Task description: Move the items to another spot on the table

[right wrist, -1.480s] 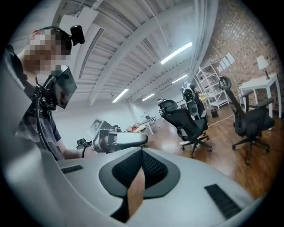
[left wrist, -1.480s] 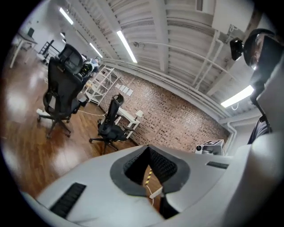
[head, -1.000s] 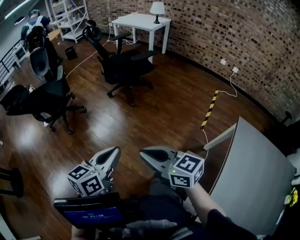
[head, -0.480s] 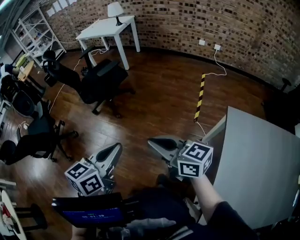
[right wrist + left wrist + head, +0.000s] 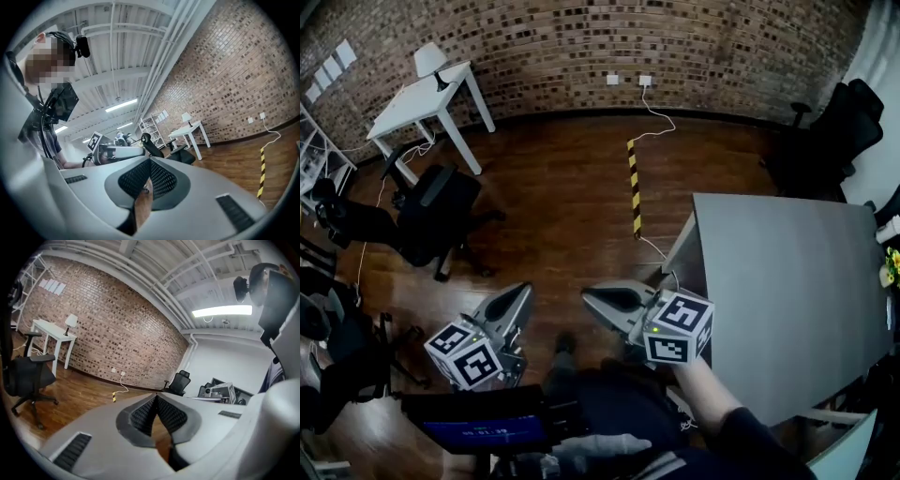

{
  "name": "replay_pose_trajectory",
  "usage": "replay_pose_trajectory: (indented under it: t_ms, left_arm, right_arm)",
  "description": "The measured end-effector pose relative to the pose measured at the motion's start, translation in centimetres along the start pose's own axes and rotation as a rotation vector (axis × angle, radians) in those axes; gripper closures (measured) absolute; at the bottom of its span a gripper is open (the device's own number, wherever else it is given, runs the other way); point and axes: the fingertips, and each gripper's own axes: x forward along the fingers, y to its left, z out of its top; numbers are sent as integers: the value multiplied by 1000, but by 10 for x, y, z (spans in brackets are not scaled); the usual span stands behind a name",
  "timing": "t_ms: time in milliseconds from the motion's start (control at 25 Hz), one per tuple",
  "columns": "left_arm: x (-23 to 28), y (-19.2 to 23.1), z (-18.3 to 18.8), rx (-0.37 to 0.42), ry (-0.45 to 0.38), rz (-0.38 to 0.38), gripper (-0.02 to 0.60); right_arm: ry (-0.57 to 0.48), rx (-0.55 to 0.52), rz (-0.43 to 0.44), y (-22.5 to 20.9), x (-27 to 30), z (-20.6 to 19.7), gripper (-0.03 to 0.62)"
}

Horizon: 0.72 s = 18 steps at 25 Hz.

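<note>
My left gripper (image 5: 523, 293) and right gripper (image 5: 589, 297) are held side by side over the wooden floor, low in the head view, both shut with nothing between the jaws. The grey table (image 5: 787, 281) lies to the right of the right gripper. At its far right edge a small yellow item (image 5: 889, 264) and a white item (image 5: 888, 229) are only partly in view. In the left gripper view the closed jaws (image 5: 156, 397) point level into the room. In the right gripper view the closed jaws (image 5: 150, 162) do the same.
A yellow-and-black floor strip (image 5: 633, 187) runs from the brick wall toward the table. Black office chairs (image 5: 431, 216) stand at the left, another chair (image 5: 825, 131) at the top right. A white desk with a lamp (image 5: 431, 89) is at the back left.
The head view has swung to the right: the chairs and white desk slid left, and far more of the grey table shows. Both grippers kept shut and side by side.
</note>
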Motion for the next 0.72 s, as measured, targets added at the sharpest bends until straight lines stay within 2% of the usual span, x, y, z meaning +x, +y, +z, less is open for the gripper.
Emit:
replay_pose_trajectory:
  t_ms: [200,360,520,720]
  left_arm:
    - [38,17,12,-13,36,-166,591]
    - [43,38,33,6,59,-273,591]
    - [52,53,44,-34,88,-394,591]
    - [77,37,32,-27,166,-553,591]
  right_arm:
    - [-10,3,-151,-18,7,5,615]
    - [-9,-1,-221,-18,42,13,615]
    - [-17,-18,-315,-14,64,24,615]
    - [-79,-16,-466,-15,53,26,615]
